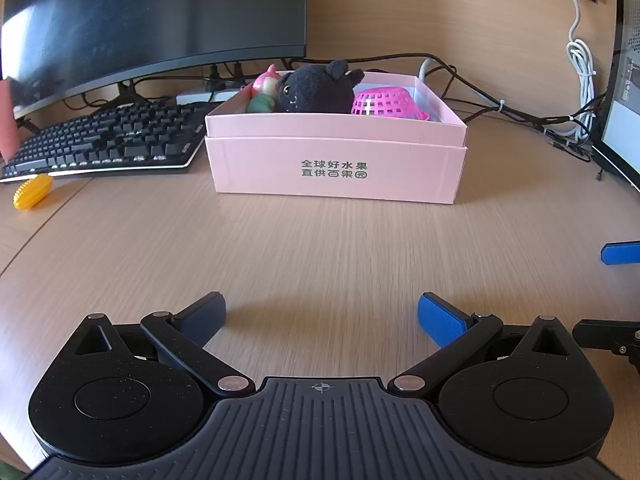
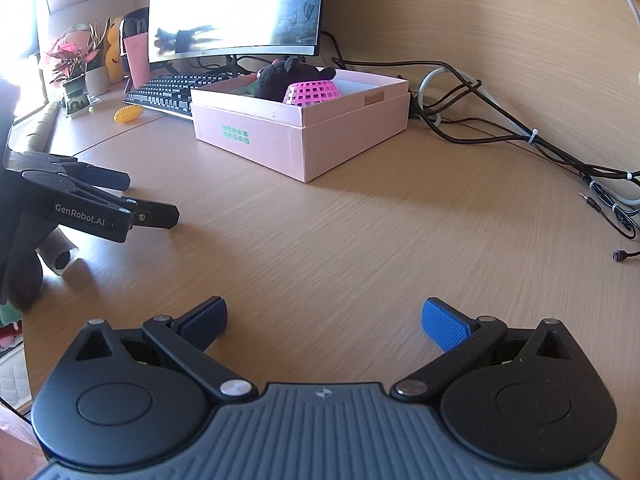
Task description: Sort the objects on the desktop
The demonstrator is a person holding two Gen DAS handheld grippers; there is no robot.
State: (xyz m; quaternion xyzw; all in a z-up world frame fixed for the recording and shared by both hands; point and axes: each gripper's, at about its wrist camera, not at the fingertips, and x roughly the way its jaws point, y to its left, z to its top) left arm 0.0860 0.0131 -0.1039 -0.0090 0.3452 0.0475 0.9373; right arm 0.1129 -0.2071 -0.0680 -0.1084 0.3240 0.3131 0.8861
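Observation:
A pink cardboard box stands on the wooden desk. Inside it lie a black plush toy, a pink mesh basket and a pink-and-green figure. A yellow ridged toy lies on the desk in front of the keyboard. My left gripper is open and empty, low over the desk before the box; it also shows at the left edge of the right wrist view. My right gripper is open and empty, to the box's right front.
A black keyboard and a monitor stand behind left. Cables trail along the right. A potted plant and a pink cup sit far left. A second screen stands at the right.

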